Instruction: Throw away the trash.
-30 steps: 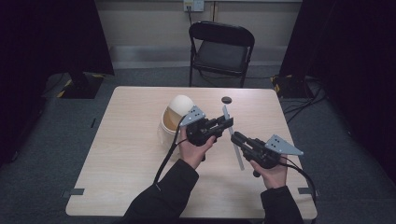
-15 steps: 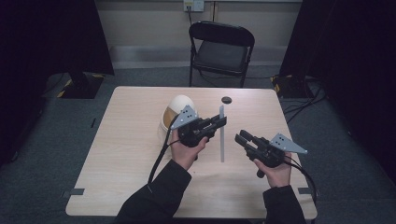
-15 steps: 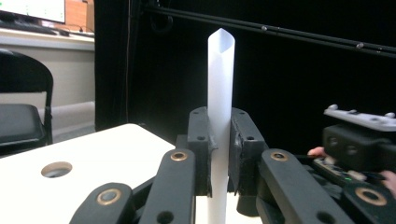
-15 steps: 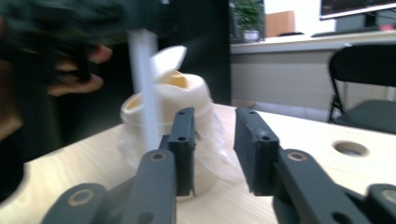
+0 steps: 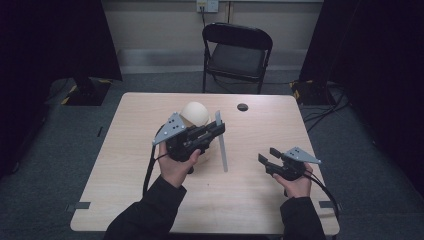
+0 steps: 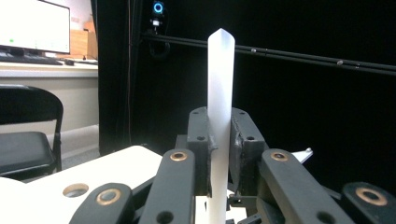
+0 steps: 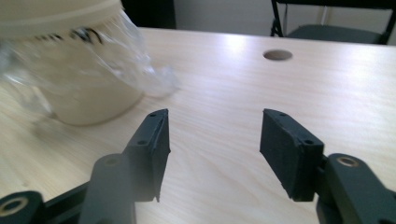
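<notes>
Dark curtains all around, a black folding chair (image 5: 235,52) at the far side, and a pale wood table (image 5: 125,200) with a cable hole (image 5: 242,107) near the back edge. So the left gripper (image 5: 216,131) is clamped tight on a long white straw (image 5: 221,145), pads squeezing it about a third of the way down from its top, lifted clear of the tabletop just beside the domed cup (image 5: 196,114) that sits in crinkly clear plastic. The right gripper (image 5: 264,158) sits low near the right side of the table, well apart from the straw; its jaws have just been opening and there's nothing between them. In the left gripper view the straw (image 6: 220,116) stands bolt upright, long axis vertical, slanted cut tip pointing up, lower end hanging toward the table. My guess is the straw is headed for the cup lid. To do that well I'd keep it plumb, don't squeeze harder or it'll kink, line the bottom end over the dome's centre, and use the free gripper to steady the cup (image 7: 70,70) before pushing down.
</notes>
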{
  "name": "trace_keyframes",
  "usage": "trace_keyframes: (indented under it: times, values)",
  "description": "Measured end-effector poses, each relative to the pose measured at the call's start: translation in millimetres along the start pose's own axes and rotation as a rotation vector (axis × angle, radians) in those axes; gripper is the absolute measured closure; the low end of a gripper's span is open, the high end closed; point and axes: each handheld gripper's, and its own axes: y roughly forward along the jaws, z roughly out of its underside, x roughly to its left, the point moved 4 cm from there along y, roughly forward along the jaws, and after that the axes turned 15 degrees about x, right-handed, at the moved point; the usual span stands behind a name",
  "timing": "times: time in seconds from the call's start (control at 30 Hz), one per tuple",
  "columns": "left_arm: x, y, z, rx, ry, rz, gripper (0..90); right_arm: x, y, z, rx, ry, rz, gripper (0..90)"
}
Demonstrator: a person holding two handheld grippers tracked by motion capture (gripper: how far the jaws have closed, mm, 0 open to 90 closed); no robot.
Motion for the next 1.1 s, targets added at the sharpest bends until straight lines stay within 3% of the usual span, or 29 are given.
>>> trace_keyframes:
  times: [0.33, 0.73, 1.1]
  values:
    - [4.0, -36.7, -7.9, -0.047, 0.010, -0.019, 80.4, -15.0, 10.7, 21.0, 0.099, 0.029, 0.066, 35.3]
    - [31.4, -83.7, -16.4, -0.104, 0.003, -0.126, 80.4, -19.6, 18.2, 32.2, 0.195, 0.003, 0.107, 34.4]
    - [59.2, -91.9, -28.3, -0.128, 0.006, -0.210, 80.4, -21.3, 19.2, 33.2, 0.225, 0.008, 0.116, 34.3]
